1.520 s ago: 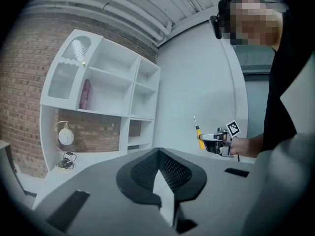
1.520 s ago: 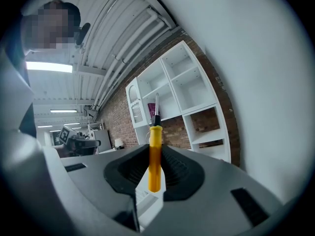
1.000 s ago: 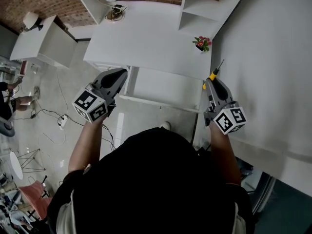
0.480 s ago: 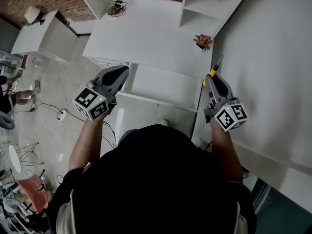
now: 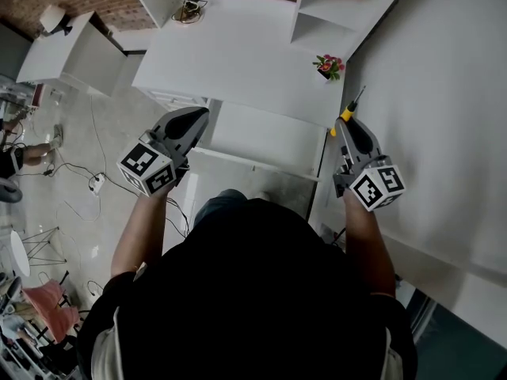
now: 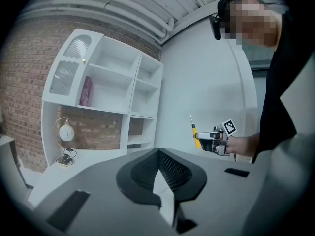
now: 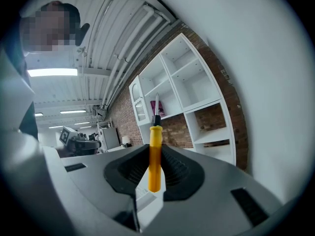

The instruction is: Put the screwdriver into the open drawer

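Off the open drawer's [image 5: 265,138] 3 o'clock edge in the head view: right gripper [image 5: 348,129] is clamped on the screwdriver [image 5: 346,116] by its yellow handle, shaft pointing 1 o'clock, not over the drawer yet. Left gripper [image 5: 192,119] sits at the drawer's 9 o'clock corner, jaws pressed together on nothing. Tool looks light and rigid, not fragile. Handle is smooth plastic, pinched near the butt end, so it could pivot in the pads. Handle's the right place to hold; mid-handle would be steadier.
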Demonstrator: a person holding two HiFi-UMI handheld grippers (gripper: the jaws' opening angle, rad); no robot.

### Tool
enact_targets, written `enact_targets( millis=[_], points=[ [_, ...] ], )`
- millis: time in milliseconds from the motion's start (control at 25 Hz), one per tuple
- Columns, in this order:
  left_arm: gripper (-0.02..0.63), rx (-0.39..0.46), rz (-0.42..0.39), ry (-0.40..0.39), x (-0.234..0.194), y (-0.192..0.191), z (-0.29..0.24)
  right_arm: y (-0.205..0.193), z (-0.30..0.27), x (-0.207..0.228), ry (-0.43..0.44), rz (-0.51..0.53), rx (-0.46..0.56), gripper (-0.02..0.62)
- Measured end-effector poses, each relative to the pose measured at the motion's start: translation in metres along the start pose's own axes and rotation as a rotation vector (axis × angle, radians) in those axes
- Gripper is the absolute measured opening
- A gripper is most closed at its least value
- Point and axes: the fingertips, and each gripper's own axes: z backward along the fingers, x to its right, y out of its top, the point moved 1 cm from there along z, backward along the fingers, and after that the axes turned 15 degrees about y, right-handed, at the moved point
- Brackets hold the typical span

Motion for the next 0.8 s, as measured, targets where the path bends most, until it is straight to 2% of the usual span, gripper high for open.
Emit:
enact_targets(
  millis=[400,800],
  points=[
    [0.015,-0.002,-0.009,-0.009,0.011,0.000,0.005,0.004,0.003,-0.004,-0.003,0.008,0.005,0.083],
    [0.015,-0.015,-0.009,-0.013,0.006,0.001,-0.004,0.007,0.002,0.011,-0.024,0.005,0.000,0.083]
  ],
)
